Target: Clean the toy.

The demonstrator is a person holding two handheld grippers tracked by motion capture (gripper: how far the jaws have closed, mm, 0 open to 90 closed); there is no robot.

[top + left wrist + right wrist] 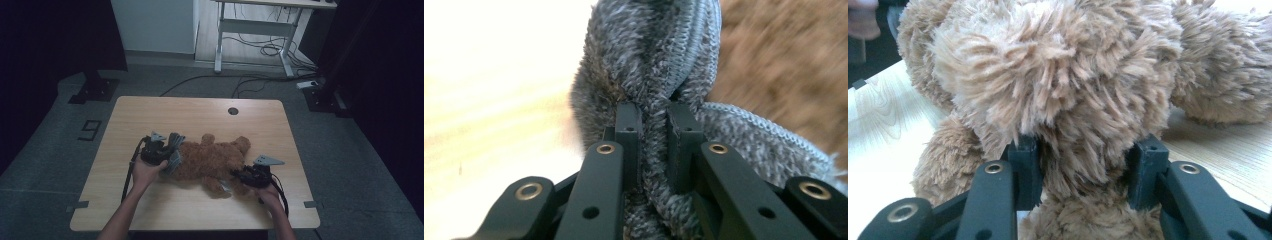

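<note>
The left gripper is clenched on a fold of grey knitted cloth, ribbed along its edge. The right gripper grasps a limb of the brown plush bear, its fur shaggy and tan. The bear lies flat mid-table, with the cloth at its left end. Its face is not discernible. Beyond, floor tape forms a figure resembling "9".

Teddy bear lying mid-tabletop; knitted cloth at its left end, in left claw; right claw at its near-right limb.
</note>
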